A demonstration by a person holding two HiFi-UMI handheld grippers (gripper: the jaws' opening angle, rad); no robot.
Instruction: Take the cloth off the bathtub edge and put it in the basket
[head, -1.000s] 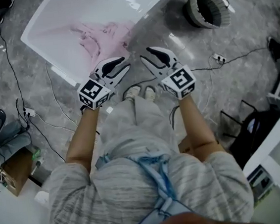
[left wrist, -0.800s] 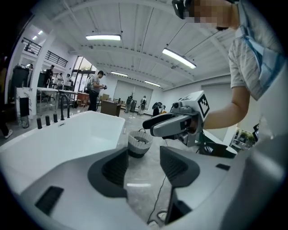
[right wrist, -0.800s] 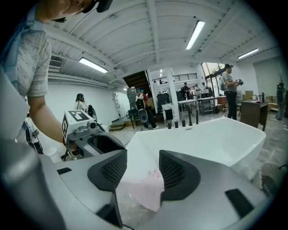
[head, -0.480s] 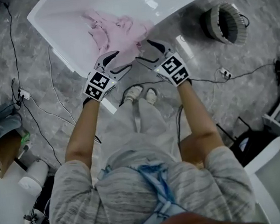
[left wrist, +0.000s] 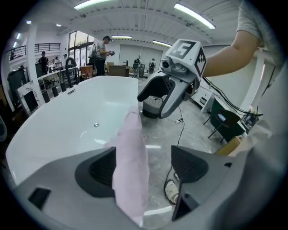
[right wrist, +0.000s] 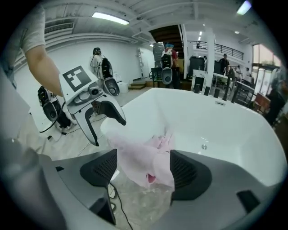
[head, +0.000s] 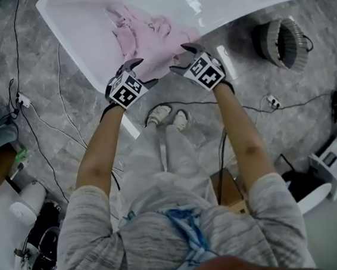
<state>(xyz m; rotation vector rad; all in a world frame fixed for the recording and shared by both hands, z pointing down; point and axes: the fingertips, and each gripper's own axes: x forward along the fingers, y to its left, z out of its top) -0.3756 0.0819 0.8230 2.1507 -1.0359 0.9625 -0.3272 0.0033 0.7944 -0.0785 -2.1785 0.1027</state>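
A pink cloth (head: 146, 35) hangs over the near edge of the white bathtub (head: 76, 57). Both grippers are at that edge, their jaws opening. My left gripper (head: 141, 72) straddles the cloth's left side. In the left gripper view the cloth (left wrist: 130, 166) runs between the jaws next to the left pad, with a gap to the right pad. My right gripper (head: 181, 58) straddles the cloth's right side, and in the right gripper view the cloth (right wrist: 144, 159) hangs loosely between wide-set pads. A grey ribbed basket (head: 281, 41) stands on the floor to the right of the tub.
Cables (head: 48, 132) and a power strip (head: 271, 101) lie on the grey marbled floor. The person's shoes (head: 166, 115) are just below the tub edge. Boxes and devices (head: 3, 155) stand at the left, white equipment (head: 336, 161) at the right. People stand far behind the tub.
Both grippers have moved forward from above the floor to the tub edge and now straddle the cloth. Their jaws have spread wider.
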